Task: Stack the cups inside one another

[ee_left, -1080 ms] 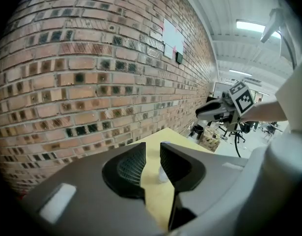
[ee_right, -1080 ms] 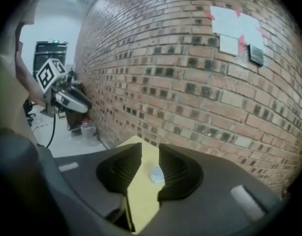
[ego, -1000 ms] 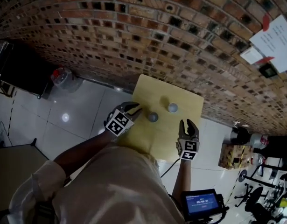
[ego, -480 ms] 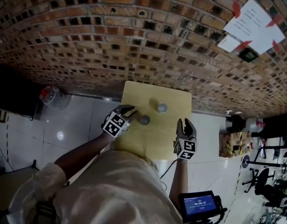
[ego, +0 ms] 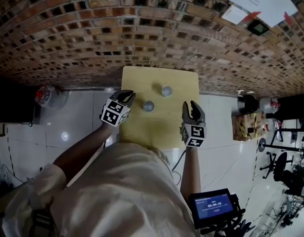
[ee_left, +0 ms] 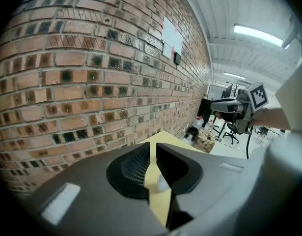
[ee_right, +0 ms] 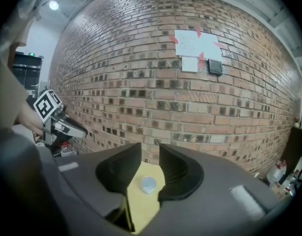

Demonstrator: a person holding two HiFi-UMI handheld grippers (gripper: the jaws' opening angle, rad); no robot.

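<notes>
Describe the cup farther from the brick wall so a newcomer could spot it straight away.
Start at the brick wall; a small yellow table stands against it. Of two small pale cups standing apart on it, yours is the near cup, closer to the person and to the table's left edge in the head view; the far cup stands nearer the wall.

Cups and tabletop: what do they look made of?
Near cup and far cup: pale, seemingly translucent, with a thin rim. Probably disposable plastic, though paper can't be ruled out. Tabletop: flat, matte, light yellowish, likely wood or laminate; no grain visible at this size.
</notes>
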